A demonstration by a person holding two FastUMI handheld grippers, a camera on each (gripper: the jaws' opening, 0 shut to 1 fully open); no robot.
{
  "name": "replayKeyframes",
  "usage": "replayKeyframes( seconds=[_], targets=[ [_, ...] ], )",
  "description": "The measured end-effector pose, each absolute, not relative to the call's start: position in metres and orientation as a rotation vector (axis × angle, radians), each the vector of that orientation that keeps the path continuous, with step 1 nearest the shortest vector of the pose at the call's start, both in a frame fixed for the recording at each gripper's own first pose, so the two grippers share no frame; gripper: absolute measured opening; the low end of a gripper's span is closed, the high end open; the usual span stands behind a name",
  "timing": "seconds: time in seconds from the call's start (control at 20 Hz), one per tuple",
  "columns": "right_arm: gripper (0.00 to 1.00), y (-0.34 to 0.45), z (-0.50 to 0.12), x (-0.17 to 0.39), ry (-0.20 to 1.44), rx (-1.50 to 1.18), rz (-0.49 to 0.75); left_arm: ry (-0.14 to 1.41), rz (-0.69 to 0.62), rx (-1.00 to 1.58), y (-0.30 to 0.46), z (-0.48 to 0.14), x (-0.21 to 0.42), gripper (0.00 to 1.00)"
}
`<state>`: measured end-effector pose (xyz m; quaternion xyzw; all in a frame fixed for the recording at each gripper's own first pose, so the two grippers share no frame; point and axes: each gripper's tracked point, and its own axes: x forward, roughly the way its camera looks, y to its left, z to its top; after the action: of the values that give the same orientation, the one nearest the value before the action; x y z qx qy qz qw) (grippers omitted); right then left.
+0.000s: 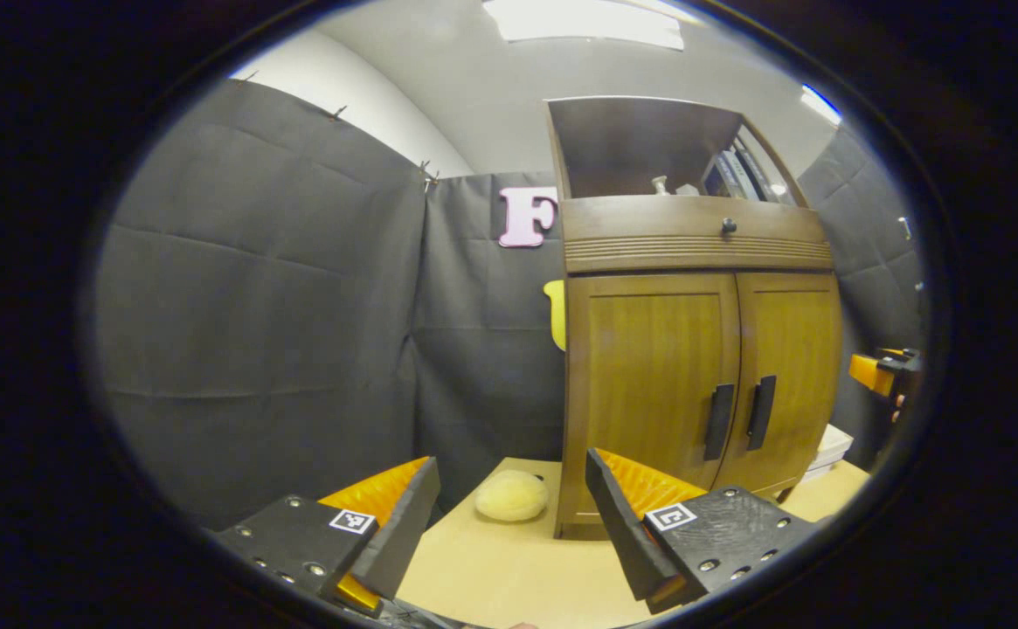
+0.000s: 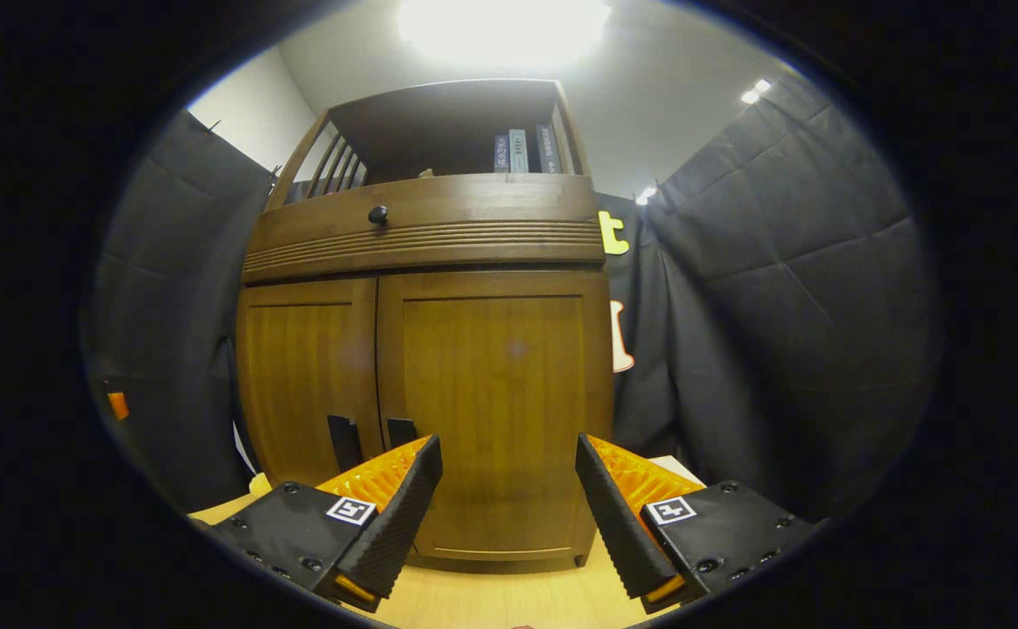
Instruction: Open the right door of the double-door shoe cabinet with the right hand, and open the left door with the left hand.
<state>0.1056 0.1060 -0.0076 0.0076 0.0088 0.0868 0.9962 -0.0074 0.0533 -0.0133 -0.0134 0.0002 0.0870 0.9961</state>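
We find both doors (image 2: 491, 402) of the shoe cabinet (image 1: 692, 245) closed; both grippers' jaws released, neither handle (image 1: 761, 412) grasped.

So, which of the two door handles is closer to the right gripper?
The right door handle: it stands just above the right gripper's left finger; the left door handle lies farther left.

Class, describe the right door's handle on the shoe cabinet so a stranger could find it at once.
Start at the wooden shoe cabinet standing on the table, below its drawer with the round knob. Two closed doors meet at the centre, each with a dark vertical bar handle beside the seam. The right door's handle is the bar just right of that seam; the left door's handle is its twin.
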Motion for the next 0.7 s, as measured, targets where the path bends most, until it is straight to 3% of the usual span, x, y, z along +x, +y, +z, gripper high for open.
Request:
replayKeyframes(
  seconds=[0.7],
  targets=[
    [0.95, 0.182, -0.043, 0.171, 0.073, 0.029, 0.244, 0.007, 0.309, -0.008, 0.075, -0.003, -0.023, 0.96]
  ],
)
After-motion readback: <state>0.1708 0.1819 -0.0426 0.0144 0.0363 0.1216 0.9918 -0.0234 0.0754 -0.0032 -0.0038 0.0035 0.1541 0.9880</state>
